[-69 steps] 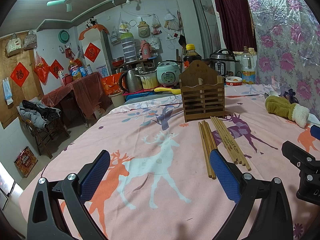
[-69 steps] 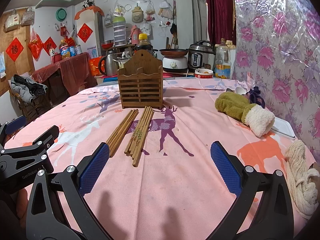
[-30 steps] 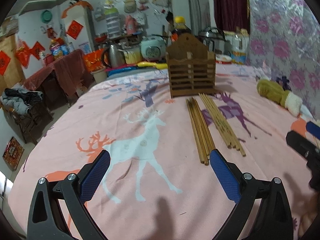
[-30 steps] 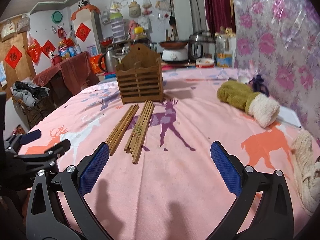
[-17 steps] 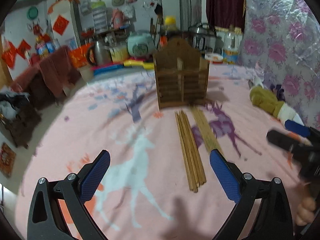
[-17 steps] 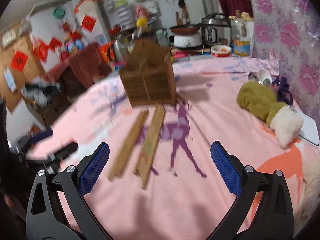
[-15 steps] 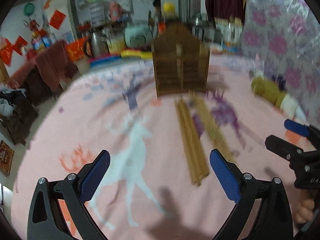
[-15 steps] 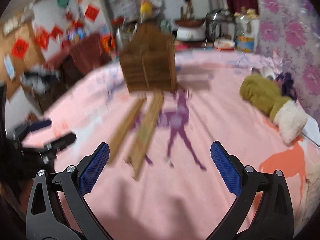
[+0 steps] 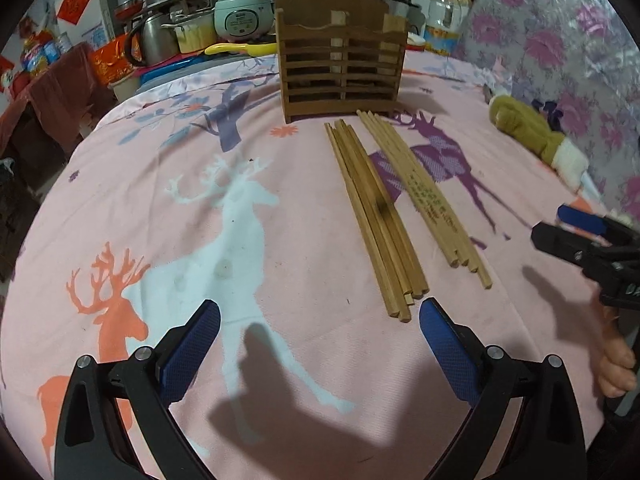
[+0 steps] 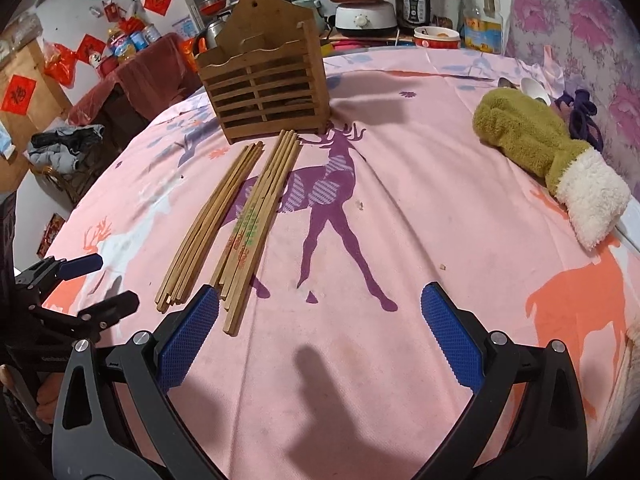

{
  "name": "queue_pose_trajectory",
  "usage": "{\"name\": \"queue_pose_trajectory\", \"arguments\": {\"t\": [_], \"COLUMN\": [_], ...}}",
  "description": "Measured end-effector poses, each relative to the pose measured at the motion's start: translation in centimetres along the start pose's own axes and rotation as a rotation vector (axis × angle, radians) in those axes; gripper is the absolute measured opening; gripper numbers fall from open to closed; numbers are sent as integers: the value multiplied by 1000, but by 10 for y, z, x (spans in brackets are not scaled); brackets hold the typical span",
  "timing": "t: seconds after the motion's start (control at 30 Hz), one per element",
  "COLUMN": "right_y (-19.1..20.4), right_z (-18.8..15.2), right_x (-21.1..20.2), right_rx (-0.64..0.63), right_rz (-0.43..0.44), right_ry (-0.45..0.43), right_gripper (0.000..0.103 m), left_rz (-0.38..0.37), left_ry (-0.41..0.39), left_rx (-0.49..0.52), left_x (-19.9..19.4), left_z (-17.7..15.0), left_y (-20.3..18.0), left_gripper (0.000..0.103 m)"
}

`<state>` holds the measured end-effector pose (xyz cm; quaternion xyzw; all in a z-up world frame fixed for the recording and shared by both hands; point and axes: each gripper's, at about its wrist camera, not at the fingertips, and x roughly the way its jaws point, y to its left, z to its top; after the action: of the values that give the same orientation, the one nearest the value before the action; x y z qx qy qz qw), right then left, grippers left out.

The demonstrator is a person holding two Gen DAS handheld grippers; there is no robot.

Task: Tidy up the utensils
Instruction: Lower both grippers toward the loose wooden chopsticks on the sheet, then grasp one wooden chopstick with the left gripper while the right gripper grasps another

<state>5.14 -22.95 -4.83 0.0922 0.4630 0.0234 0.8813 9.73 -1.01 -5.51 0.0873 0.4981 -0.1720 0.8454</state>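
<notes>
Two bundles of wooden chopsticks lie side by side on the pink deer tablecloth [image 9: 248, 216]: a plain bundle [image 9: 372, 216] and a printed bundle [image 9: 424, 196]. In the right wrist view the plain bundle [image 10: 212, 224] is left of the printed bundle [image 10: 260, 220]. A slatted wooden utensil holder [image 9: 340, 44] [image 10: 264, 80] stands upright just behind them. My left gripper [image 9: 320, 344] is open and empty, its right pad by the near ends of the plain bundle. My right gripper [image 10: 320, 332] is open and empty, its left pad by the near ends of the printed bundle.
A green plush mitten with a white cuff [image 10: 548, 160] lies at the right, with spoons [image 10: 532, 88] behind it. Rice cookers, kettles and bottles [image 10: 416, 4] crowd a counter past the table's far edge. A flowered covering [image 9: 560, 40] hangs on the right.
Both grippers have moved forward and lower toward the near ends of the chopsticks and tilted down. Both stay open. The chopsticks and holder have not moved.
</notes>
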Motion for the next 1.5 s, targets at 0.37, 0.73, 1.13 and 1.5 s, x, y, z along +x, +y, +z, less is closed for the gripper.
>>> {"name": "queue_pose_trajectory", "arguments": {"t": [0.37,0.73,1.13,1.5], "right_y": [-1,-8,-6,-5], "right_z": [-1,-1,-2,-2], "right_x": [3,0,0,-2], "right_rx": [1,34,21,14], "right_rz": [-5,-1,-10,-18], "right_ry": [12,-3,-9,-22], "right_gripper": [97,97,97,97], "left_rz": [110,85,127,95], "left_ry": [49,7,65,66], "left_rx": [71,-217,-96,-107], "left_x": [22,4,23,27], "left_z": [3,9,8,11], "left_y": [-11,60,33,36], "left_gripper": [98,97,97,59]}}
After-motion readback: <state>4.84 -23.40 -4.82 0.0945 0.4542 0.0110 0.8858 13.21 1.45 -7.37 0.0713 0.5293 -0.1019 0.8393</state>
